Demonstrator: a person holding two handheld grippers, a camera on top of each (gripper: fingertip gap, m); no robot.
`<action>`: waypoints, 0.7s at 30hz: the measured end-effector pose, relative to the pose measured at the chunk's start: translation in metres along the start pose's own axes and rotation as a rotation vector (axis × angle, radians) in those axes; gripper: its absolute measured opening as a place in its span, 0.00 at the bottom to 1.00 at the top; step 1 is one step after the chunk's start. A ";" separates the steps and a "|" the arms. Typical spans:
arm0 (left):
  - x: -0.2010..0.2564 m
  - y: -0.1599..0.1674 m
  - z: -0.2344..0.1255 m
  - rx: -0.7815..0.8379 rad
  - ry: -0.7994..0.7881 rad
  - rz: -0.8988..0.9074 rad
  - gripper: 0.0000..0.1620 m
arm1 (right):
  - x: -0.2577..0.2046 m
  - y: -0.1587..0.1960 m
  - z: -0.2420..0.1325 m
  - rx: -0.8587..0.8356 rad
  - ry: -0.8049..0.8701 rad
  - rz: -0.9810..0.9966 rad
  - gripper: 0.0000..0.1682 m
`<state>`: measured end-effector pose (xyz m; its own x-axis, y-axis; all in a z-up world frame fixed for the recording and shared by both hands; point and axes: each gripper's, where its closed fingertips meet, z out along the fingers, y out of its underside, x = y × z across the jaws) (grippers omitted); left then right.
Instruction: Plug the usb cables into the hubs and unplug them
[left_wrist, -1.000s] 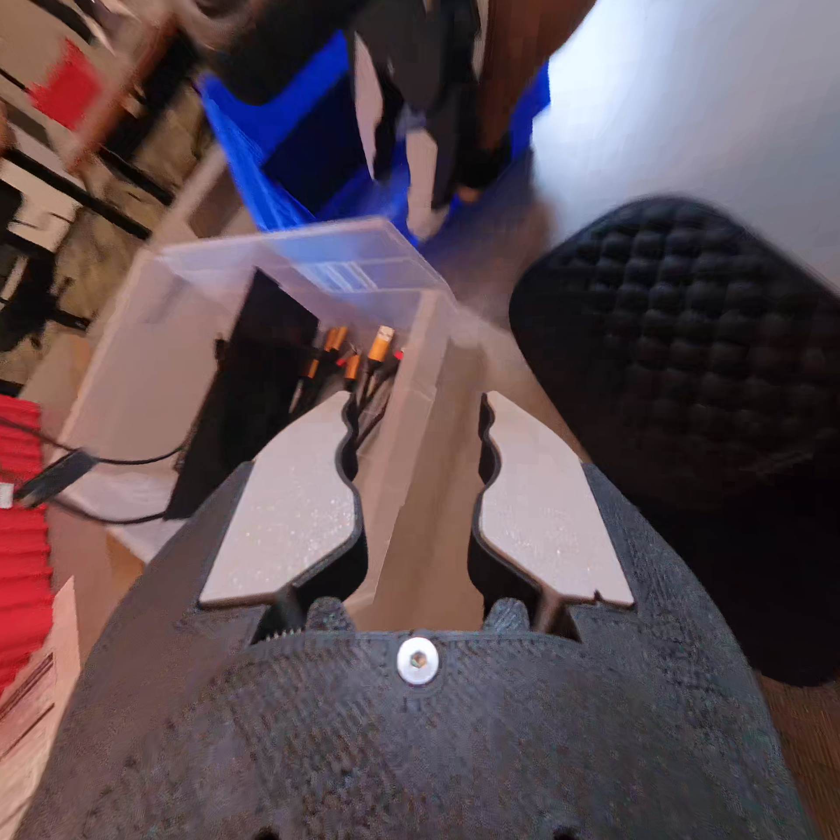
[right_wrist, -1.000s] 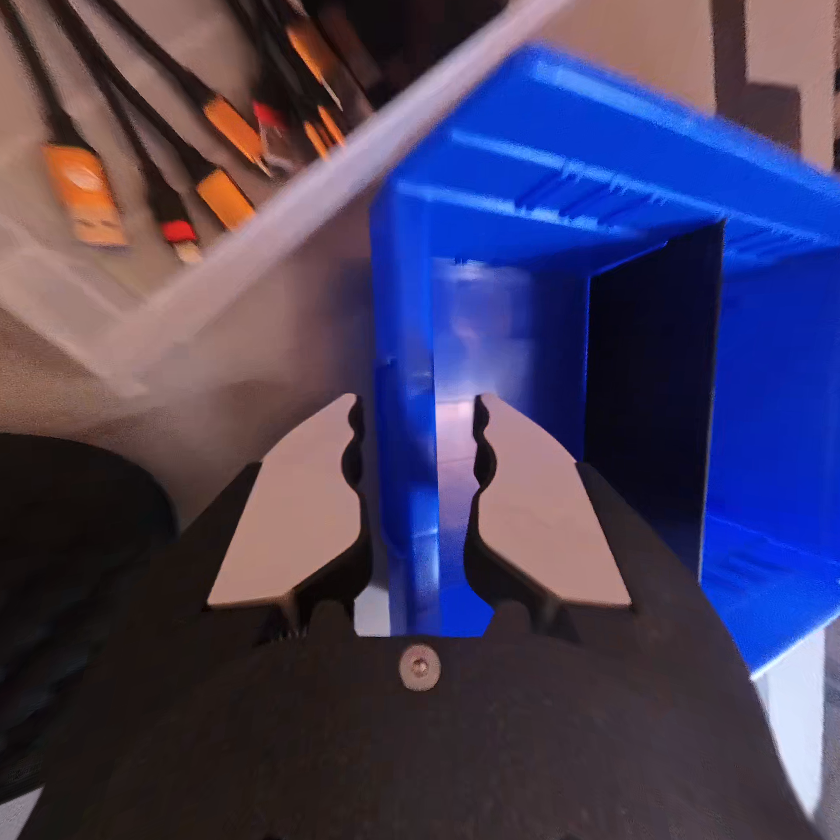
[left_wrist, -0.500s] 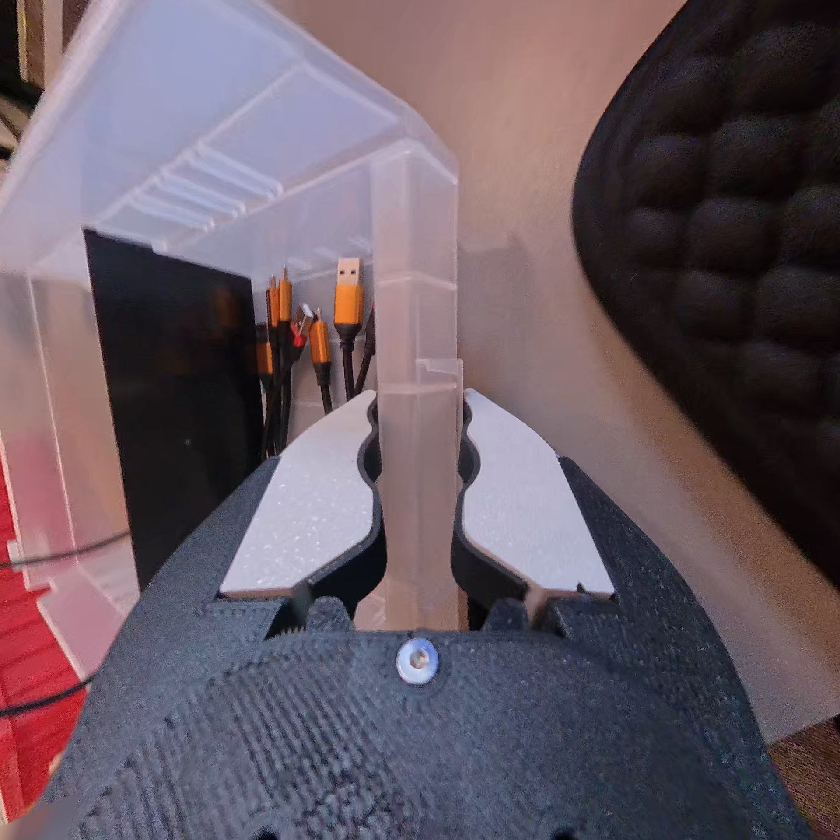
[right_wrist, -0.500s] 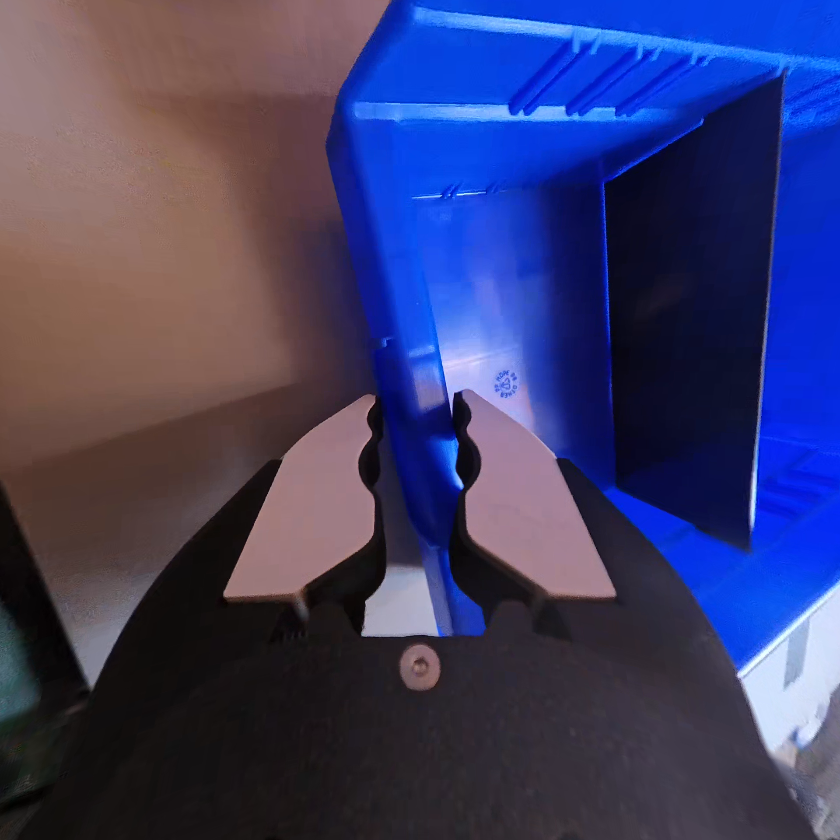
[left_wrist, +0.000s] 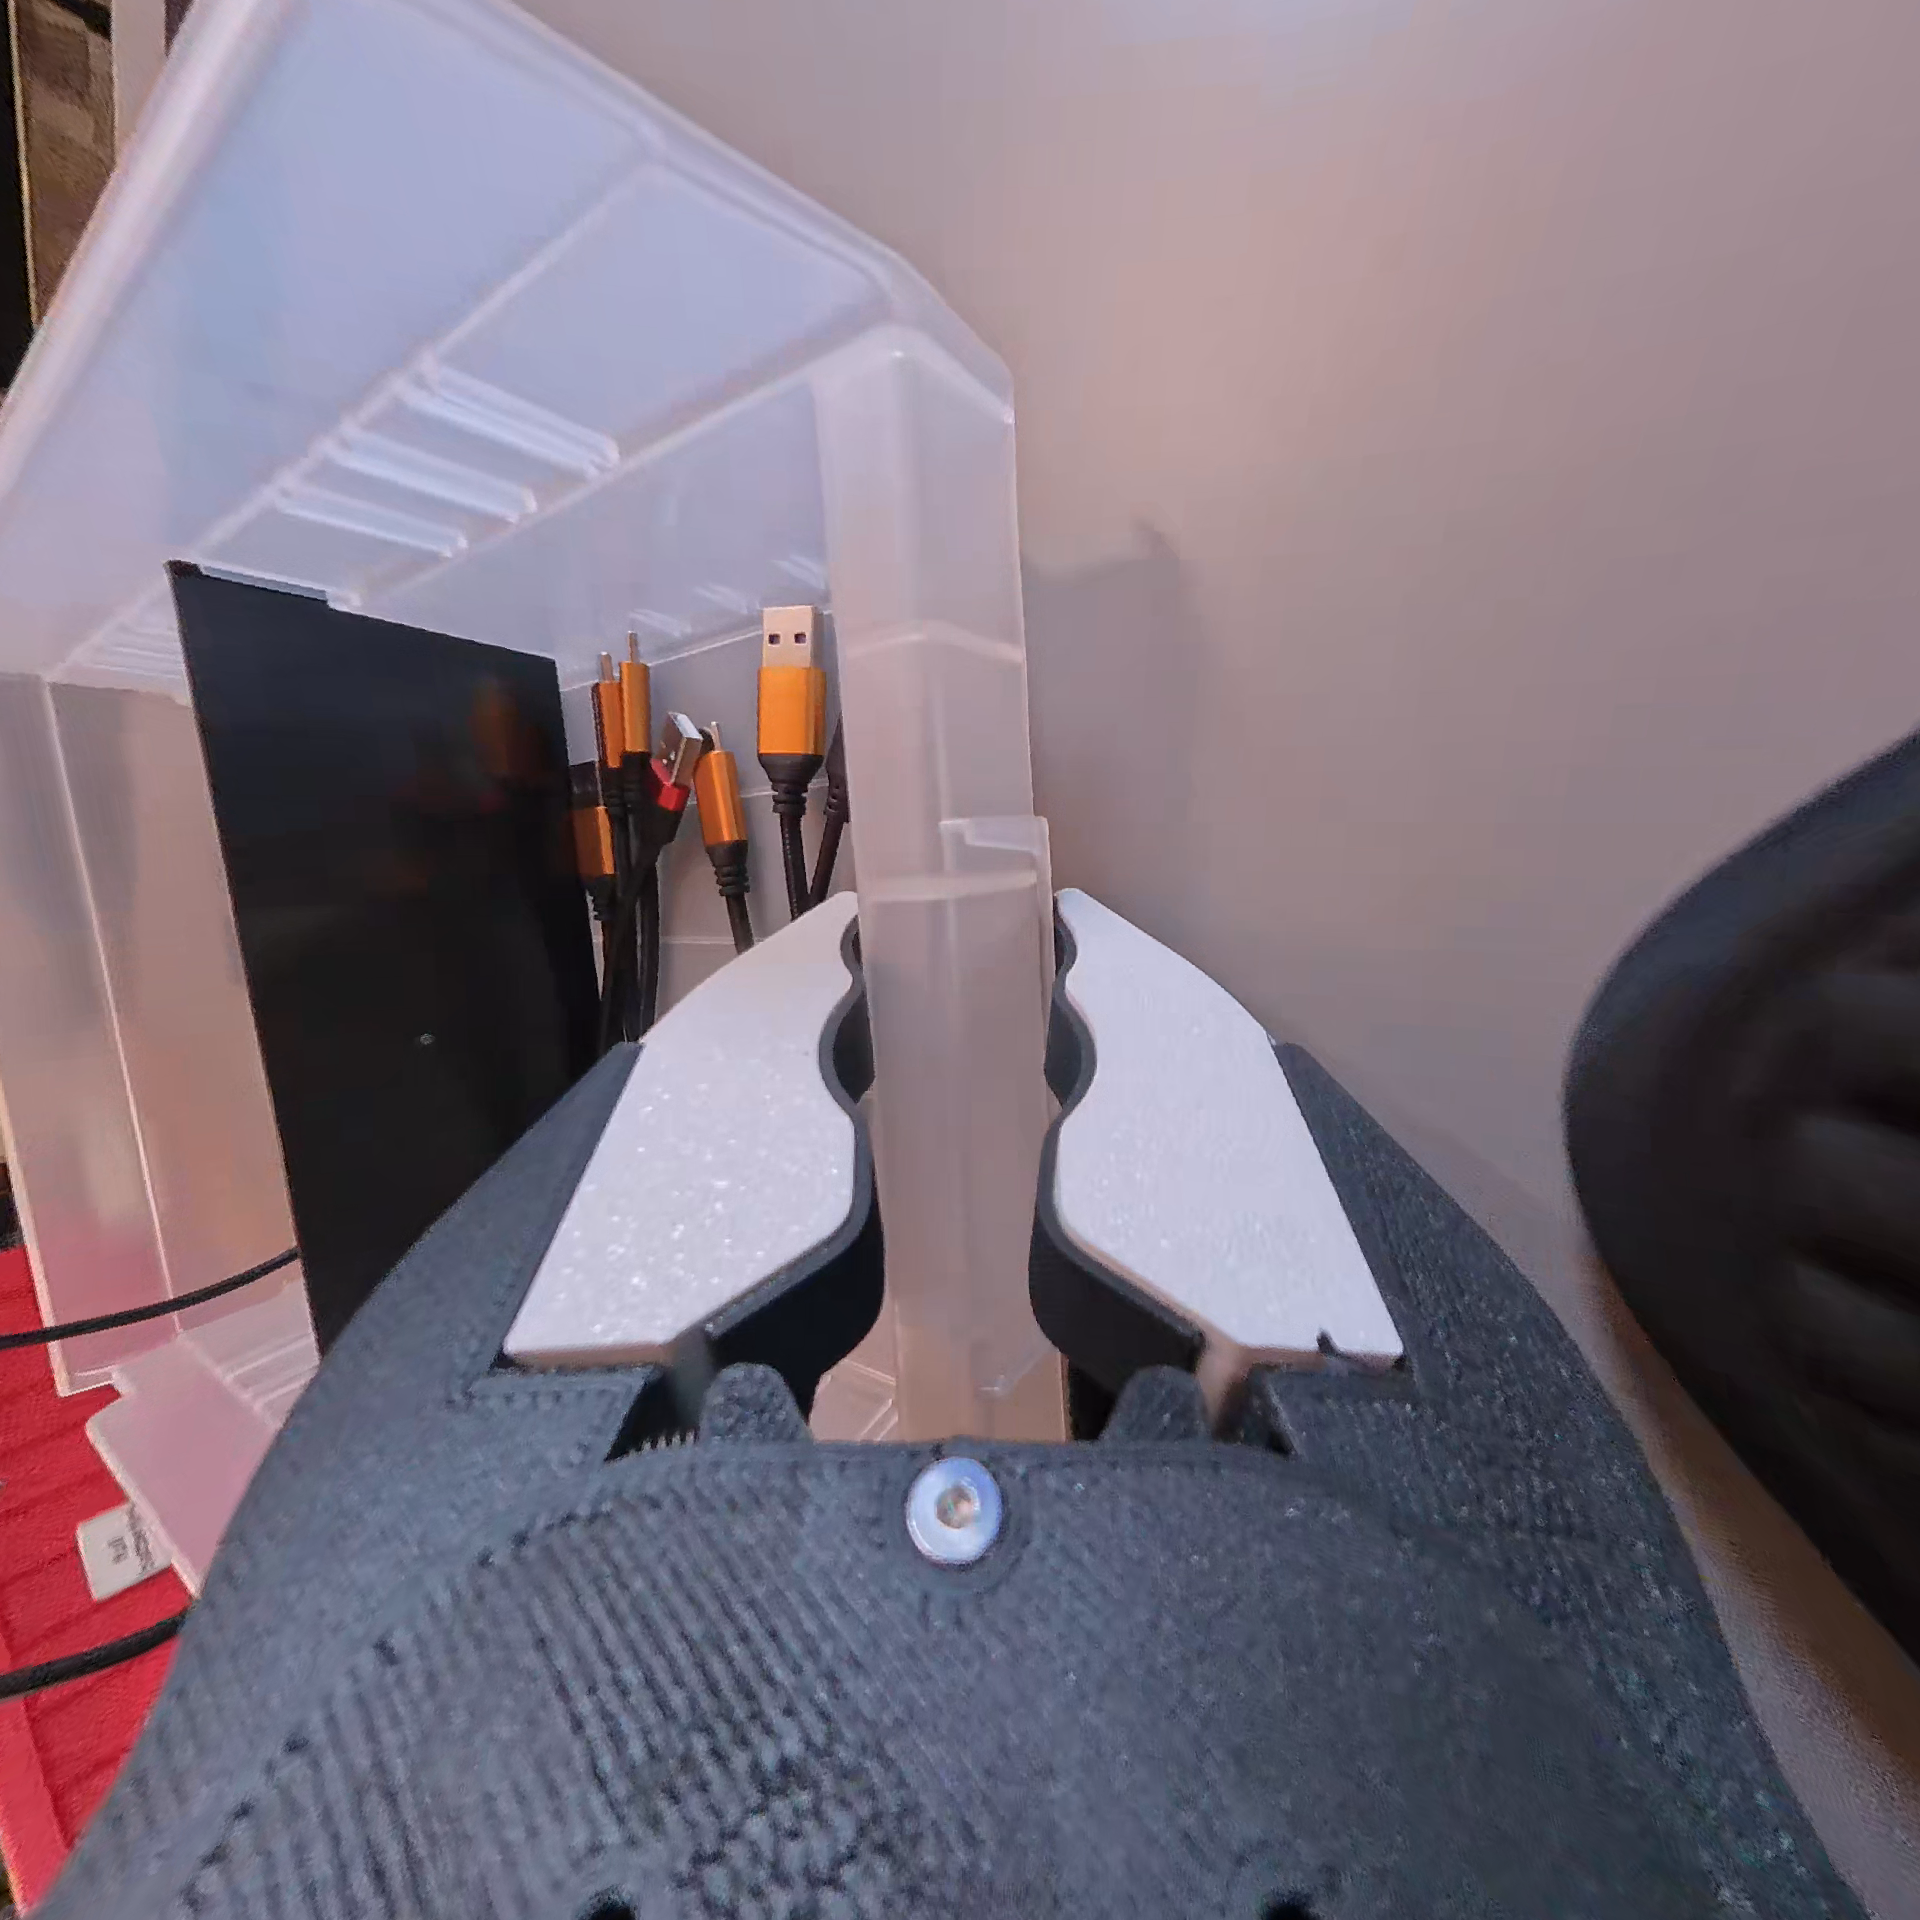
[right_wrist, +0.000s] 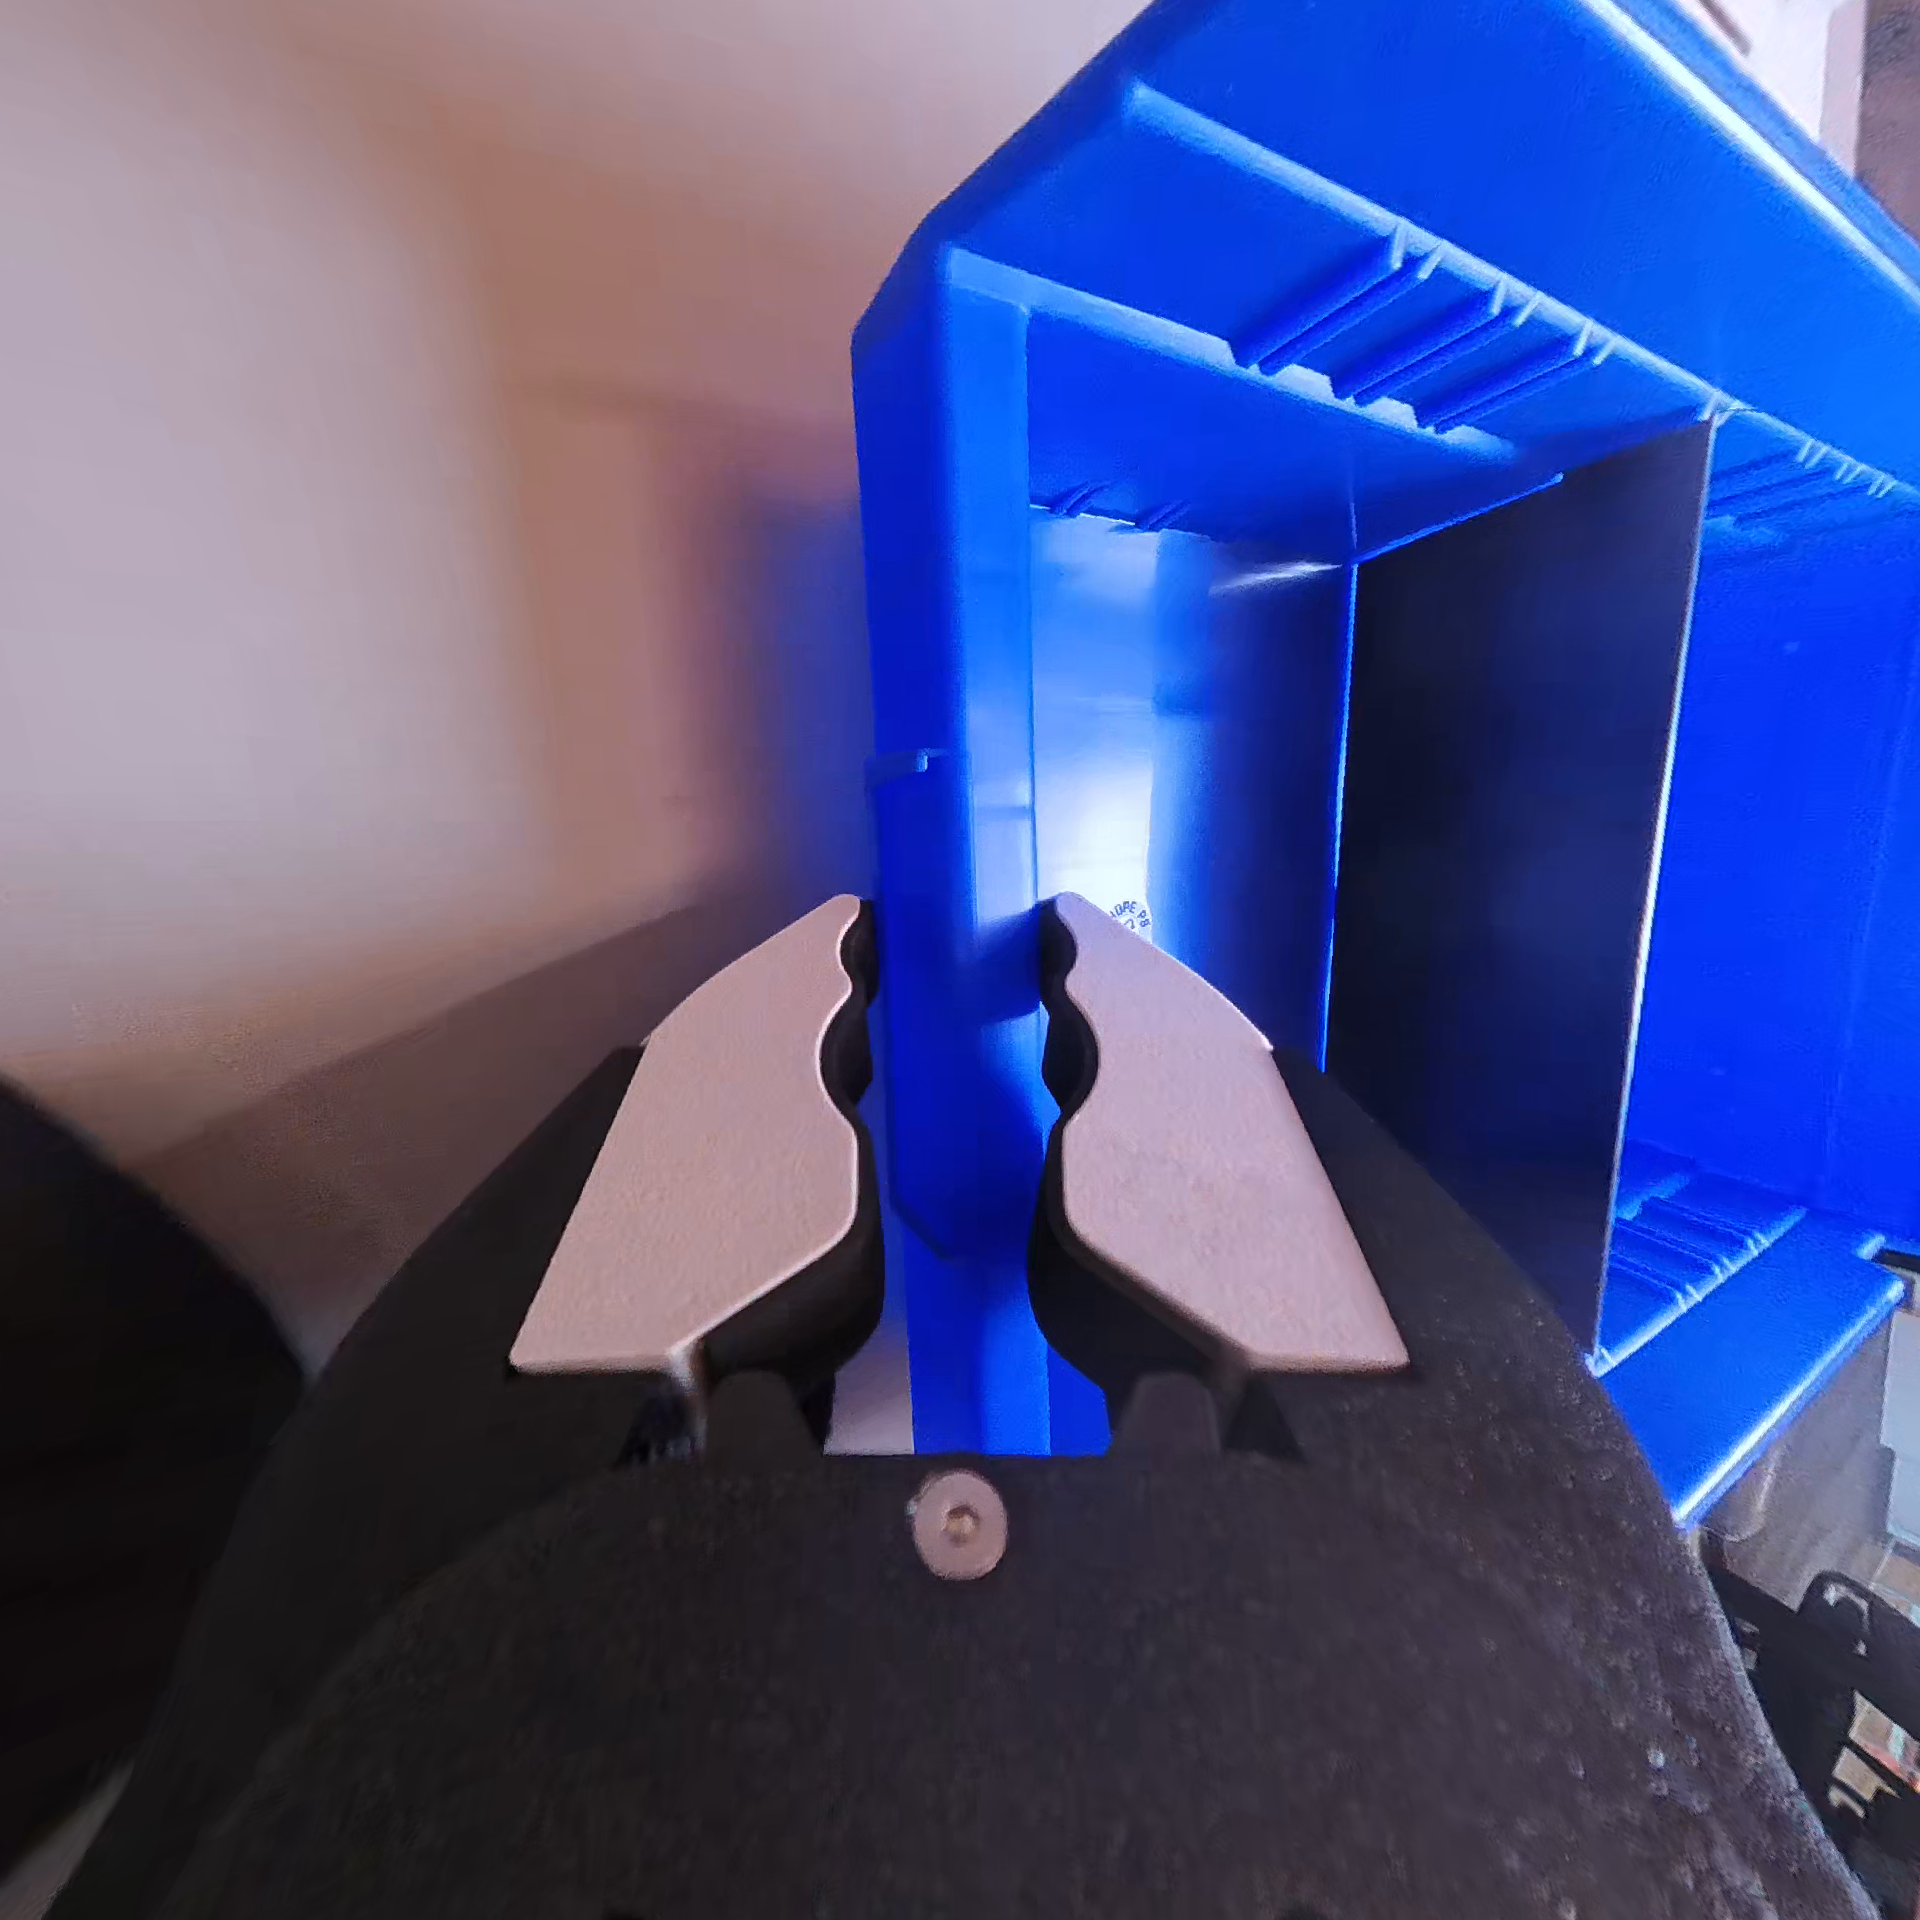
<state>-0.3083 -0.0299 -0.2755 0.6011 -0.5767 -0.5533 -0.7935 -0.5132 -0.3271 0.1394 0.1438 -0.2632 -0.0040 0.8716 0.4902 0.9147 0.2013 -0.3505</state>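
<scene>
My left gripper (left_wrist: 956, 914) is shut on the near wall of a clear plastic bin (left_wrist: 935, 665). Inside that bin lie several black USB cables with orange plugs (left_wrist: 790, 717) and one red plug (left_wrist: 673, 764), beside a black divider panel (left_wrist: 405, 935). My right gripper (right_wrist: 954, 914) is shut on the wall of a blue plastic bin (right_wrist: 935, 623). The blue bin's near compartment looks empty and holds a dark divider panel (right_wrist: 1496, 831). No hub shows in either view.
A pale table top (left_wrist: 1455, 520) lies under both bins. A black quilted cushion (left_wrist: 1766, 1195) sits at the right of the left wrist view and shows dark at the left of the right wrist view (right_wrist: 94, 1351). Red material (left_wrist: 52, 1558) lies at the left. The gap from one gripper's tips to the other's is roughly 50 centimetres.
Both grippers went from open and apart from the bins to closed on the bin walls. The left closed on the clear bin's wall, the right on the blue bin's wall. Both bins have since shifted slightly in view.
</scene>
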 end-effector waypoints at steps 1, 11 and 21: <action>-0.004 -0.003 0.004 0.010 0.006 -0.002 0.19 | 0.009 0.003 0.004 0.000 0.002 0.009 0.18; -0.033 0.001 0.019 0.046 -0.056 -0.013 0.24 | 0.043 -0.029 -0.018 0.189 0.195 0.204 0.23; -0.048 -0.021 -0.041 0.181 -0.171 -0.103 0.19 | 0.023 -0.127 -0.069 0.608 0.115 0.404 0.23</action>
<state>-0.3167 -0.0175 -0.2105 0.6669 -0.4035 -0.6264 -0.7423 -0.4325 -0.5117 0.0511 0.1078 -0.1521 0.3591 0.8845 0.2980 0.4504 0.1155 -0.8853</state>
